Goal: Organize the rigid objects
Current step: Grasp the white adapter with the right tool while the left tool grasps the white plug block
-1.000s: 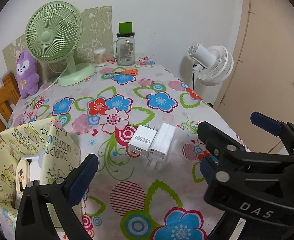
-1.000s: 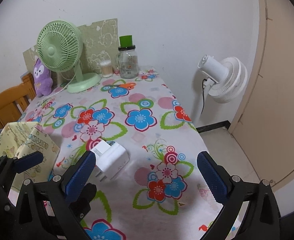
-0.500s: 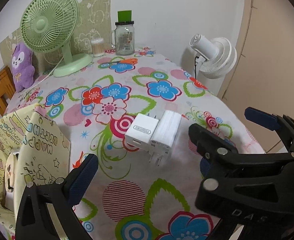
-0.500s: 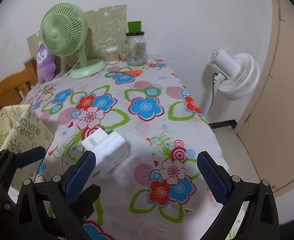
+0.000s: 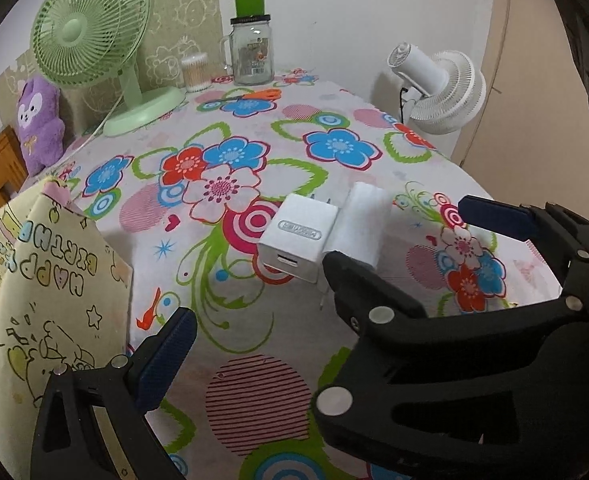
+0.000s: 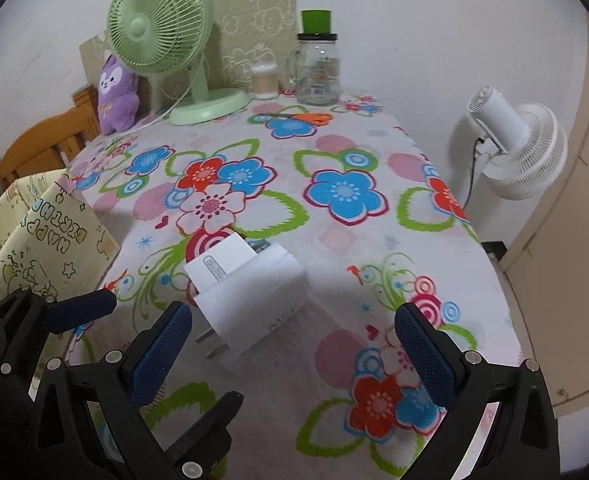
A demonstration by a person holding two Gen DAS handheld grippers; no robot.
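White charger (image 5: 361, 227) half behind hand-held gripper (image 5: 398, 264)

White wall (image 6: 414, 20), beige door (image 6: 582, 240), wooden chair (image 6: 42, 144), floral-clothed table (image 6: 334, 240), white standing fan (image 6: 518, 148).

Both wrist views look low and forward across the floral tablecloth (image 5: 254, 384) toward the back wall, close behind two white chargers (image 5: 300, 236) (image 6: 254, 300), the left view set left of the right, both sharing the green fan (image 5: 90, 36) (image 6: 158, 24)
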